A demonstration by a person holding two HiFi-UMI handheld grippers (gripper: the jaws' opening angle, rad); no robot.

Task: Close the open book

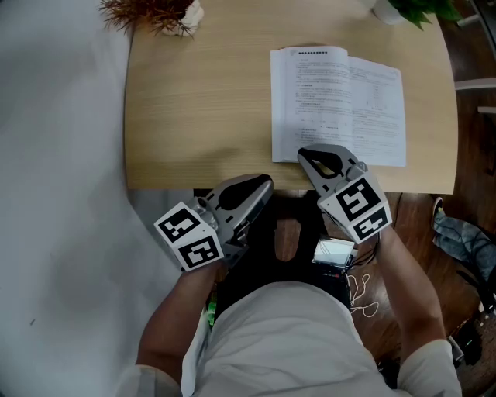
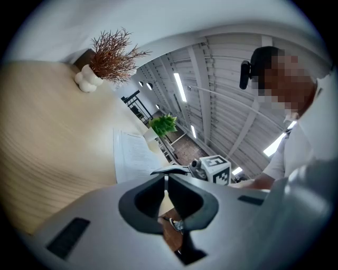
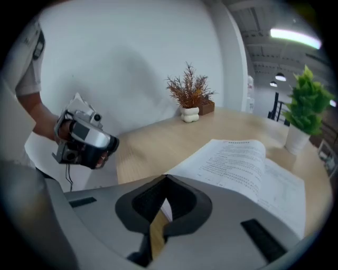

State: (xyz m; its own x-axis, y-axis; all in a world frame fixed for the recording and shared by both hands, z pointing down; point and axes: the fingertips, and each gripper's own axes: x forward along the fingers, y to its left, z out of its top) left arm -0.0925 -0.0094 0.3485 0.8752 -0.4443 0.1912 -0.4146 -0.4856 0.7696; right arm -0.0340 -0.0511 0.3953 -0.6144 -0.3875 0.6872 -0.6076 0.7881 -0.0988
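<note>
Jaws stood pressed together on both hand-held grippers, with nothing caught between them, as a person in a pale shirt (image 1: 287,341) faced a light wooden table (image 1: 194,101).

The left gripper (image 1: 267,183) hung off the table's near edge, above the person's dark trousers, its tip just at the rim of the tabletop and pointing roughly level across the wood. The right gripper (image 1: 303,153) was tilted downward, with its closed tip at the near left corner of the open book (image 1: 337,105). Whether the tip touched the paper could not be made out. Each gripper carried its cube of black-and-white square markers at the rear, close to the hand holding it.

The book lay flat and open on the right-hand part of the table, close to the near edge, both pages of printed text facing up. Its left page sat slightly higher than its right, and the spine ran away from the person.

At the table's far left corner stood a small white vase (image 3: 189,114) holding a spray of dry reddish-brown twigs (image 1: 151,14). At the far right corner was a green plant (image 3: 307,103) in a white pot (image 3: 296,138). Both stood well apart from the book.

A white wall (image 1: 54,155) ran beside the table's left edge, and dark wooden flooring (image 1: 469,116) showed past its right edge.
</note>
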